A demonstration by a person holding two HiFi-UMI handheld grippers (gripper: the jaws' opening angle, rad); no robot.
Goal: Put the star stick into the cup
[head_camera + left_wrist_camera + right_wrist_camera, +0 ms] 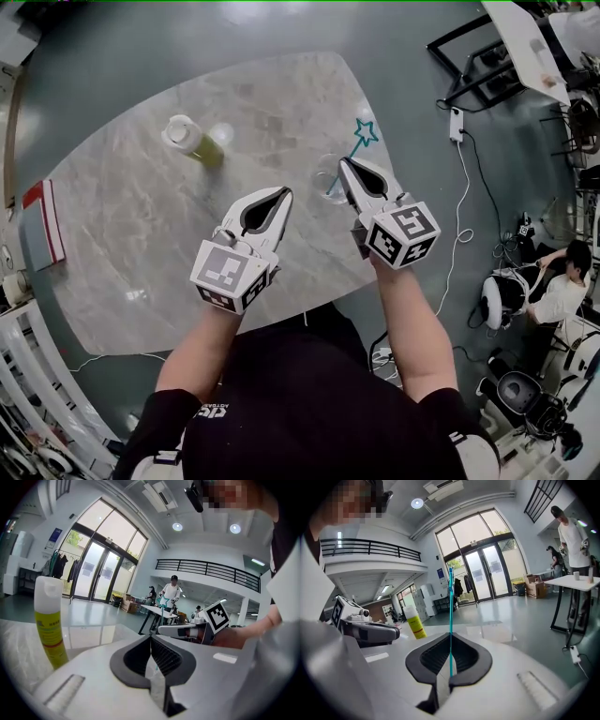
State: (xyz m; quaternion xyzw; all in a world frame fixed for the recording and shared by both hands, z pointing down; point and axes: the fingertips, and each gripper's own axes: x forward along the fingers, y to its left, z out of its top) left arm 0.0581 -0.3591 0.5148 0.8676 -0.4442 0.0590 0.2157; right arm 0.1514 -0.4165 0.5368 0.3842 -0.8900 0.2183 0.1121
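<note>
At the tabletop's (141, 244) right edge, the star stick (364, 133) stood over the cup (325, 176), not yet released.
The right gripper (345, 165) pinched its teal shaft. I couldn't tell whether the lower end was inside the clear cup. The left gripper (282, 193), pressed together and empty, waited beside it.

The grey marbled table (141, 244) carries a yellow bottle (197, 142) and a clear cup (325, 176), well apart.
</note>
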